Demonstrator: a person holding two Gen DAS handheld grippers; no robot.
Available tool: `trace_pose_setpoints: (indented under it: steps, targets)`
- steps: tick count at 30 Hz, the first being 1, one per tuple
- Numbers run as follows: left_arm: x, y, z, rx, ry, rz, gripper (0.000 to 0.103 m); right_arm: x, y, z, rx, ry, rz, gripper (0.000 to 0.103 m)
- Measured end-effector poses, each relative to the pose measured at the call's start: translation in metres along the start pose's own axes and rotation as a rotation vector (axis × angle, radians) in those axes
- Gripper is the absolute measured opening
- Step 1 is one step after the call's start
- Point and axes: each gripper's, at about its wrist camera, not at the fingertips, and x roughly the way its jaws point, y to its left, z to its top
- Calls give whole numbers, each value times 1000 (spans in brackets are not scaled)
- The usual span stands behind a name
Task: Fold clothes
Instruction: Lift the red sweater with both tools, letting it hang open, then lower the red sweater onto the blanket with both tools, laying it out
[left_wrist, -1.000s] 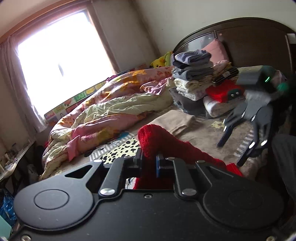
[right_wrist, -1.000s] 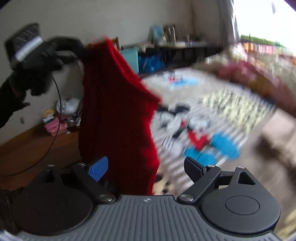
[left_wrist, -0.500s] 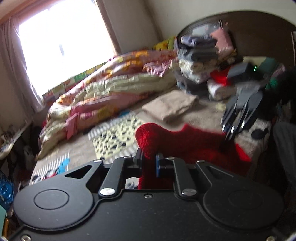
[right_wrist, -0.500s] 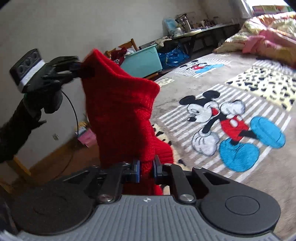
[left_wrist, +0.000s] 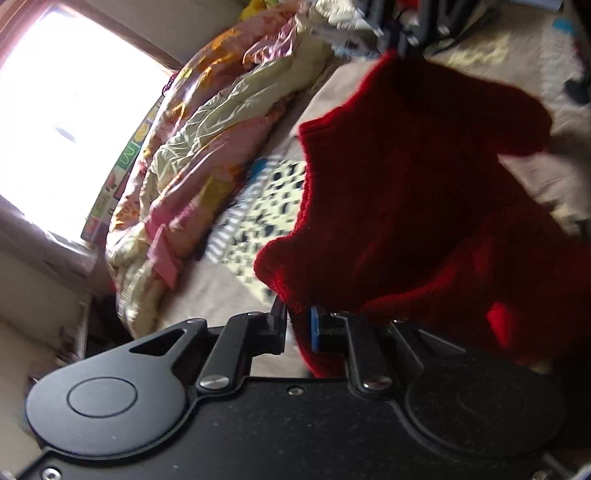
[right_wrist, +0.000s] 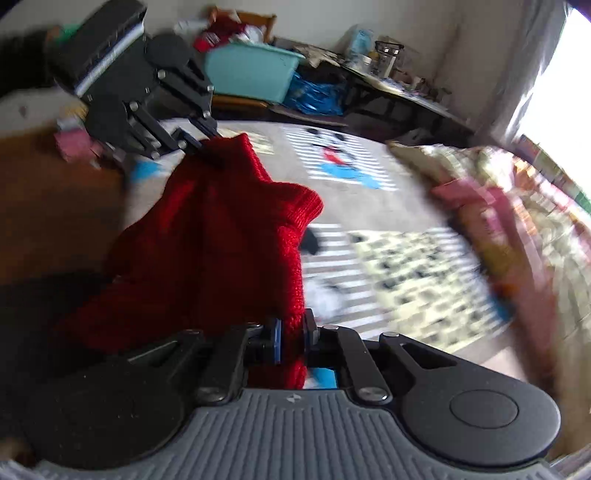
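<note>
Left wrist view showed you the bed (left_wrist: 221, 291) first, its patterned sheet running from 6 toward 12 o'clock, with the rumpled quilt (left_wrist: 207, 140) heaped at 10 o'clock under the bright window. Over that sheet hung the red knit garment (left_wrist: 406, 192), lifted clear and spread between your two tools, not lying flat anywhere. Its long axis ran from your left gripper (left_wrist: 297, 326) at 6 o'clock up toward your right gripper (left_wrist: 402, 40) at 1 o'clock, and one ribbed end jutted out toward 9 o'clock. As for progress, I judged the folding barely begun: the knit was slack and bunched, no clean crease showed, and it had yet to be laid out, halved and set down. A stack of clothes lay blurred at 12 o'clock; whether it was folded I could not tell. In the right wrist view, the teal bin (right_wrist: 251, 75) sat at 11 o'clock beyond the bed. Your left gripper's fingers were clenched on one edge of the garment, and your right gripper's fingers (right_wrist: 277, 341) pinched another edge at 6 o'clock.
</note>
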Motion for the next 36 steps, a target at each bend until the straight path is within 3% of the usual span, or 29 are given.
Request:
trace_pose_setpoints:
  steps: [2, 5, 9, 12, 14, 16, 21, 23, 26, 29, 36]
  targets:
    - [17, 22, 15, 49, 7, 61, 11, 14, -22, 15, -29, 20, -80, 11]
    - [16, 50, 38, 105, -35, 237, 11, 27, -52, 39, -86, 16, -260, 10]
    - [-2, 58, 54, 229, -88, 472, 11, 12, -66, 53, -128, -106, -471, 10]
    - [-12, 37, 47, 294, -109, 542, 11, 2, -57, 49, -181, -193, -571, 10]
    - [-10, 4, 32, 348, -105, 518, 11, 11, -38, 33, -237, -197, -561, 10]
    - [-7, -35, 14, 391, -97, 466, 11, 34, -11, 6, -296, -146, -516, 10]
    - [12, -159, -39, 473, -33, 222, 11, 109, 73, -87, -445, 58, -318, 9]
    - [16, -197, -55, 499, -16, 157, 10, 131, 105, -121, -497, 123, -243, 8]
    - [14, -223, -65, 497, -2, 125, 10, 144, 136, -147, -539, 152, -222, 9]
    - [4, -231, -65, 486, 9, 120, 9, 137, 138, -146, -503, 136, -241, 9]
    - [-10, -253, -68, 450, 20, 81, 8, 104, 156, -155, -574, 136, -222, 8]
